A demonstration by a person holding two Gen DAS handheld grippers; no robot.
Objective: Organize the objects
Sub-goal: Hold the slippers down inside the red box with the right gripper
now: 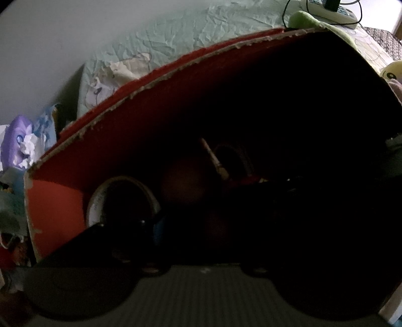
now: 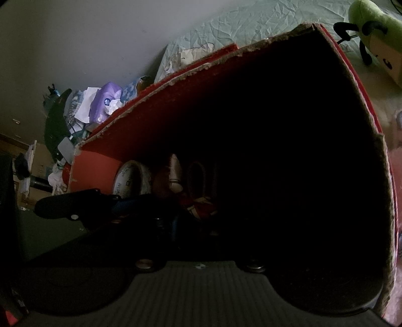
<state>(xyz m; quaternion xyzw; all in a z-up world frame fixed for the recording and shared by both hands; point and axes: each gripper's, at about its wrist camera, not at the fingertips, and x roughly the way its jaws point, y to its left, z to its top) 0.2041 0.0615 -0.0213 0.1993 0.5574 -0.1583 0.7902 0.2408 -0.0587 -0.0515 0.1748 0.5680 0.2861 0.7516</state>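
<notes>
A red cardboard box (image 1: 155,100) with torn edges fills both views, its opening facing the cameras and its inside very dark. Within it a white tape roll (image 1: 120,206) stands at the left, with a dark round object (image 1: 186,181), a white stick-like item (image 1: 213,156) and a second roll (image 1: 231,156) beside it. The right wrist view shows the same box (image 2: 176,100), the tape roll (image 2: 130,178), a pale cone-shaped item (image 2: 176,173) and a red-and-white item (image 2: 201,208). My left gripper (image 1: 201,226) and right gripper (image 2: 198,226) reach into the box; their fingers are lost in shadow. The left gripper's black body (image 2: 62,203) shows at the box's left.
The box lies on a bed with a crumpled pale green sheet (image 1: 201,32). A purple tissue pack (image 2: 105,103) and a pile of clutter sit to the left. A green plush toy (image 2: 377,30) and a white device with cables (image 1: 331,12) lie behind the box.
</notes>
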